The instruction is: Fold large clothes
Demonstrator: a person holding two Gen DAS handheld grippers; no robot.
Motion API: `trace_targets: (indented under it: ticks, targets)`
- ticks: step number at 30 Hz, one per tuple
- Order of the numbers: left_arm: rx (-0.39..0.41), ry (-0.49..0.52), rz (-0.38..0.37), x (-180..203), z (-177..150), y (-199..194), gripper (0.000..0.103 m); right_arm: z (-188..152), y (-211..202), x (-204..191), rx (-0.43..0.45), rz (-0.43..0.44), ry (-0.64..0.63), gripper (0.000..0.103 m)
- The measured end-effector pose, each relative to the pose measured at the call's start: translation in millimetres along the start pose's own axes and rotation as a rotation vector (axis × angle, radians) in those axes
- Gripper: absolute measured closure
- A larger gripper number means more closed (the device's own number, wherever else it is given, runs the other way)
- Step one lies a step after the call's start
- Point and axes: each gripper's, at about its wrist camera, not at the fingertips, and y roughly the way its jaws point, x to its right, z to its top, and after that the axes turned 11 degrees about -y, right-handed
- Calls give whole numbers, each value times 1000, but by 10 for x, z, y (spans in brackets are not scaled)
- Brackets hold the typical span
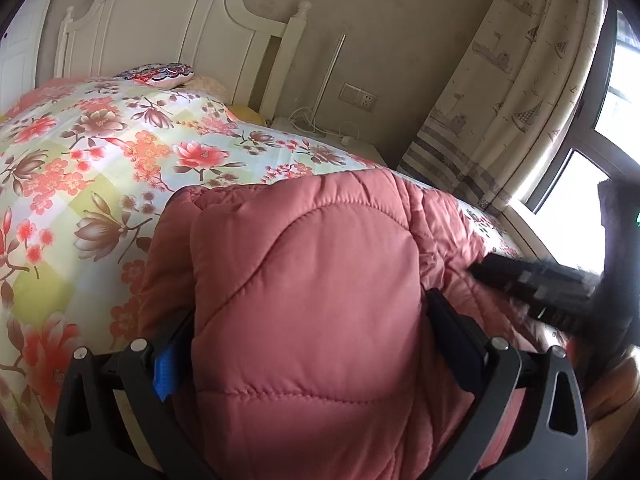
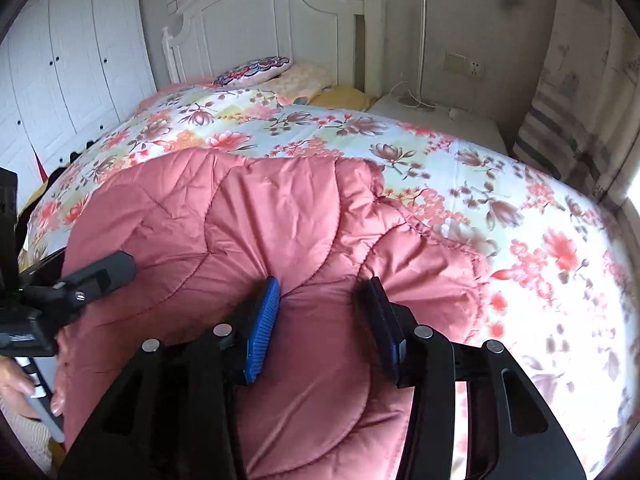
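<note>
A pink quilted padded garment [image 1: 304, 280] lies bunched at the near edge of a bed with a floral cover [image 1: 100, 168]. My left gripper [image 1: 308, 340] is shut on a thick fold of the garment, which bulges up between its fingers and hides the tips. In the right wrist view the same garment [image 2: 240, 216] fills the lower middle. My right gripper [image 2: 320, 312] is shut on a bunched fold of it, blue pads [image 2: 264, 328] pressing in from both sides. The right gripper shows blurred in the left wrist view [image 1: 536, 292]; the left gripper shows at the left of the right wrist view [image 2: 96, 276].
A white headboard [image 2: 280, 16] and pillows [image 2: 252, 70] are at the bed's far end. A white nightstand [image 2: 432, 120] with a thin lamp pole stands beyond the bed's right side. A curtain [image 1: 500, 92] and window are right. White wardrobe doors [image 2: 72, 72] are left.
</note>
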Motion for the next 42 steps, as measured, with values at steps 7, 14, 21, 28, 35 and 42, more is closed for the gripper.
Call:
trace_targets:
  ticks: [7, 14, 21, 28, 35, 42]
  targets:
    - [7, -20, -20, -46, 4, -16, 2, 351, 8, 233, 41, -40, 70, 58]
    - [25, -86, -39, -178, 20, -60, 2, 388, 573, -8, -182, -81, -59, 58]
    - [89, -105, -16, -209, -14, -176, 2, 775, 403, -269, -98, 3, -103, 58]
    - [88, -201, -8, -397, 5, -200, 2, 778, 773, -500, -267, -9, -207, 58]
    - [162, -236, 46, -451, -63, -362, 2, 1162, 629, -555, -171, 222, -109, 58]
    - [61, -364, 39, -736, -10, -230, 2, 1016, 1037, -796, -255, 172, -135, 56]
